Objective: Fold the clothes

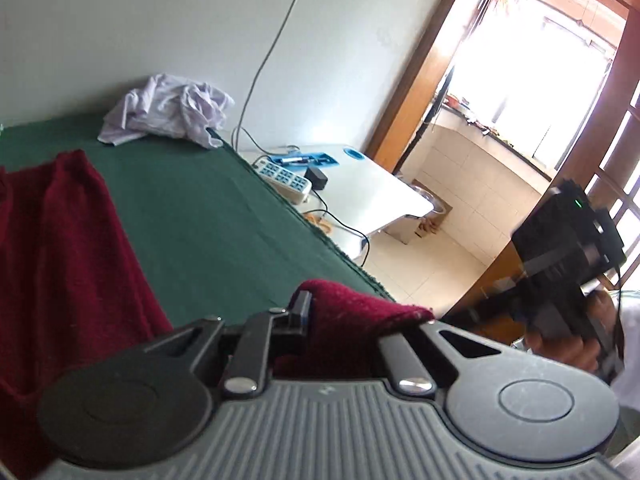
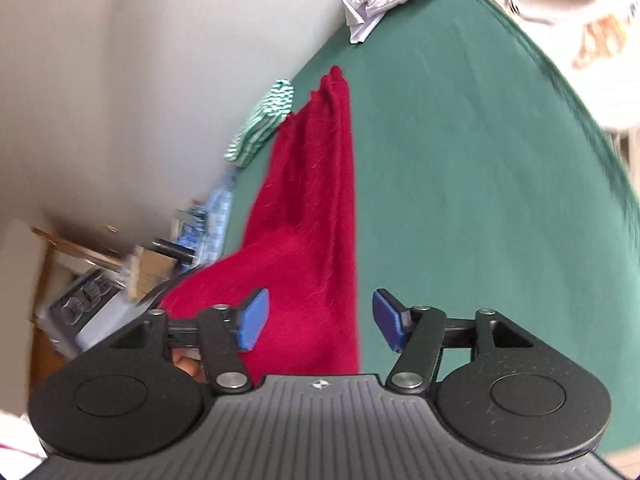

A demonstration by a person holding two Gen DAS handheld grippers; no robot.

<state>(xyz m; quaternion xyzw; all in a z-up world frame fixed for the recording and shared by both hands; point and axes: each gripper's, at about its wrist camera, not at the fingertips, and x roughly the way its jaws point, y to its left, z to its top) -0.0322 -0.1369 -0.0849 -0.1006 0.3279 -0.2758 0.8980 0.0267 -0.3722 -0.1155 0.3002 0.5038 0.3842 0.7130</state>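
Up close, fuzzy knitted red garment (image 2: 308,216) over smooth green cloth (image 2: 480,184).

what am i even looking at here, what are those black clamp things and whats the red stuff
Those are two hand-held grippers, one in each of a person's hands, each with a camera looking along its fingers. The left view shows the left gripper shut on a corner of a dark red garment. The right view shows the right gripper open, blue pads apart, nothing pinched. The garment lies on a green-covered table, with a crumpled white garment at the far end. In the left view you also see the right gripper in the person's hand.
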